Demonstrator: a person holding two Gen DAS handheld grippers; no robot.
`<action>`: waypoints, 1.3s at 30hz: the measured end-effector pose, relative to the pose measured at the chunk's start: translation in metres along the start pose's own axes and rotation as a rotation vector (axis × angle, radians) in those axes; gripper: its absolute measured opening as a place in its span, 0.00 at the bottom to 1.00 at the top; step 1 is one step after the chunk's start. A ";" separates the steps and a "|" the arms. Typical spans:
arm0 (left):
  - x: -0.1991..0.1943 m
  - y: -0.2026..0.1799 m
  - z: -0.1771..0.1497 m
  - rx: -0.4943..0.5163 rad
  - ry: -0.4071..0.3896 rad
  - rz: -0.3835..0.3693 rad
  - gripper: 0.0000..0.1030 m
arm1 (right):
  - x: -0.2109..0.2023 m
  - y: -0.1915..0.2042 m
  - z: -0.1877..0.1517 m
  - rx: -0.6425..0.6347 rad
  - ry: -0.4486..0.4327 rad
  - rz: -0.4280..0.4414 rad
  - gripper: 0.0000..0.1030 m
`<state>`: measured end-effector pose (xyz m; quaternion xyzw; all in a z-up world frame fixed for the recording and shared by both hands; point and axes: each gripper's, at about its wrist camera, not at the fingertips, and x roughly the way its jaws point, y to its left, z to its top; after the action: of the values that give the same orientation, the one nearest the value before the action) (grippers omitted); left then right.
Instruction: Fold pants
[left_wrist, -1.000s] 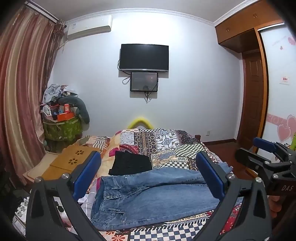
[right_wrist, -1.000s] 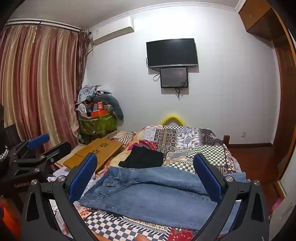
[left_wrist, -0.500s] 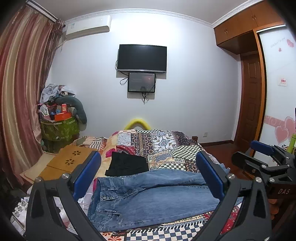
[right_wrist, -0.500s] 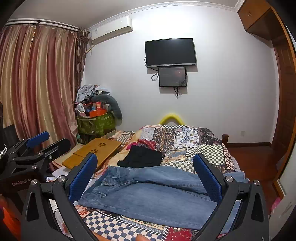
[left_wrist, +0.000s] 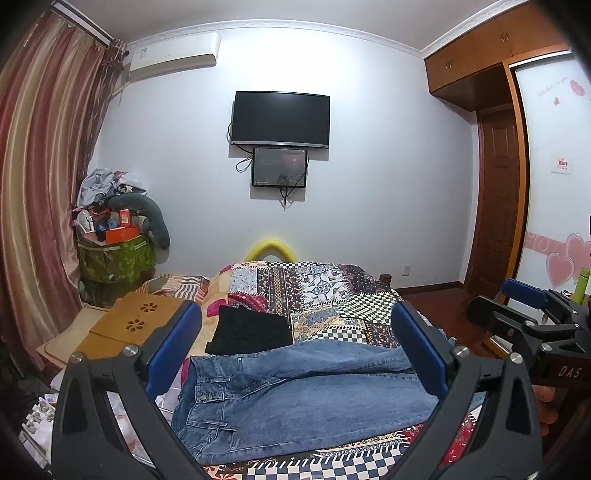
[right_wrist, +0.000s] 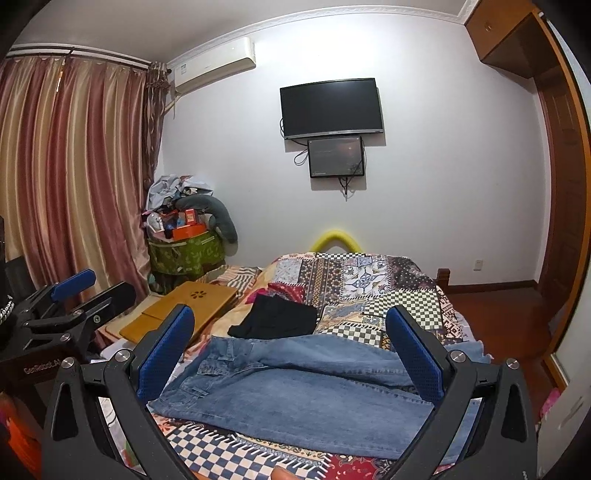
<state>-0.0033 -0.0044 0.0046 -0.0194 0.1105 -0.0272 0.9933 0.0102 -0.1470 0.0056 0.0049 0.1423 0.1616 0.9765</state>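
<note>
Left wrist view: blue jeans (left_wrist: 295, 391) lie crosswise on the bed (left_wrist: 317, 295), waistband toward the left claw (left_wrist: 295, 354); both it and the right claw (right_wrist: 291, 354) hover wide open, empty.

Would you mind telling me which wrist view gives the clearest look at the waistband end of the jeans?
The left wrist view: the jeans show their waistband button and belt loops there. The right wrist view shows that end smaller, beside the finger.
</note>
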 end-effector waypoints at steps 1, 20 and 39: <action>0.000 0.000 0.000 -0.001 0.000 -0.001 1.00 | 0.000 0.000 0.000 -0.002 0.000 -0.001 1.00; 0.006 0.004 -0.001 -0.017 0.011 -0.009 1.00 | 0.002 -0.003 -0.002 0.000 -0.004 -0.006 1.00; 0.006 0.003 -0.003 -0.008 0.007 -0.012 1.00 | 0.001 -0.002 -0.003 -0.001 -0.006 -0.015 1.00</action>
<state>0.0024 -0.0014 -0.0001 -0.0241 0.1141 -0.0329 0.9926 0.0113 -0.1487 0.0022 0.0038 0.1392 0.1545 0.9781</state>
